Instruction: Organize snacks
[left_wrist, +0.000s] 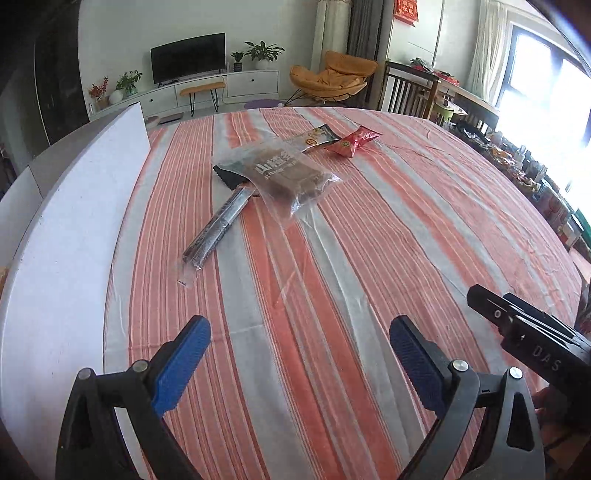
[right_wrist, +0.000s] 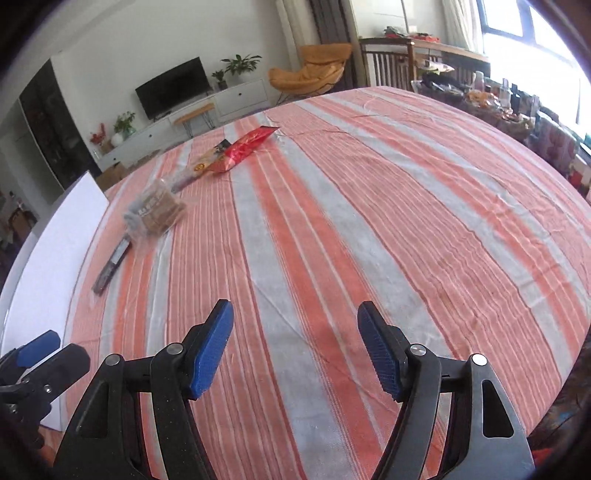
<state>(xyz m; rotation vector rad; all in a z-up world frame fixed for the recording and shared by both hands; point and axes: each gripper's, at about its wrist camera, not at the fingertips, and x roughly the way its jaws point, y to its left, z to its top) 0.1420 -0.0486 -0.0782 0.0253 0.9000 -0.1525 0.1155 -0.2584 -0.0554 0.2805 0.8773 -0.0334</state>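
Note:
Several snacks lie on the striped tablecloth (left_wrist: 369, 258): a clear bag of brown bars (left_wrist: 284, 177), a long dark stick pack (left_wrist: 218, 229) partly under it, a tan-and-black packet (left_wrist: 314, 138) and a red packet (left_wrist: 352, 142). They also show in the right wrist view: the clear bag (right_wrist: 157, 210), the stick pack (right_wrist: 112, 264), the tan packet (right_wrist: 210, 158), the red packet (right_wrist: 247, 147). My left gripper (left_wrist: 299, 339) is open and empty, well short of the snacks. My right gripper (right_wrist: 295, 328) is open and empty over bare cloth, with the snacks far to its left.
A white board (left_wrist: 74, 229) lies along the table's left side, beside the cloth. The right gripper's body (left_wrist: 535, 339) shows at the lower right of the left wrist view. A cluttered sideboard (right_wrist: 517, 107) stands beyond the table's right edge.

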